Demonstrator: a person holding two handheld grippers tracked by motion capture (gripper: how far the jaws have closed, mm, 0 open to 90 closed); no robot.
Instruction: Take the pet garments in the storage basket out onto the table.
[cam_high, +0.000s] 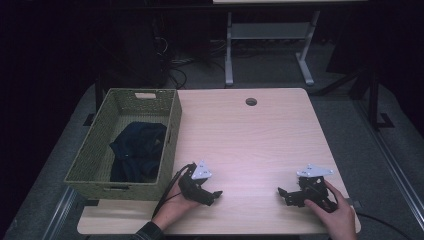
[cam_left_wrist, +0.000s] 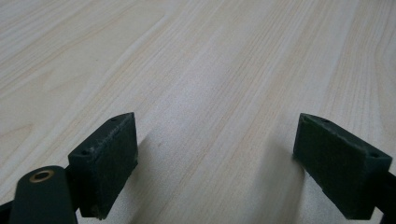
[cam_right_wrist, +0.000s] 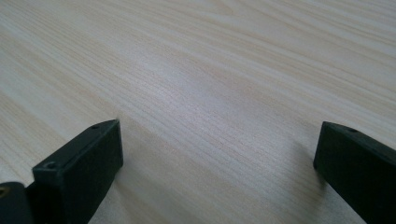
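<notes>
My left gripper (cam_high: 210, 196) and right gripper (cam_high: 289, 196) rest low on the table (cam_high: 260, 135), jaws spread wide, nothing between them. The dark cloth (cam_high: 137, 150) lies in the woven basket (cam_high: 150, 93), beyond and outboard of my left jaws (the nearer pair), well apart from my right.

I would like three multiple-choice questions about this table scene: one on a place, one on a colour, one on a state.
1. Where is the dark blue cloth?
A. in the basket
B. on the table
C. on the floor

2. What colour is the basket?
A. red
B. green
C. white

3. How is the left hand-held gripper?
A. shut on the cloth
B. shut, empty
C. open, empty

Answers: 1 A, the cloth lies inside the woven walls; 2 B, the weave is olive green; 3 C, only bare wood shows between the wide jaws.
</notes>
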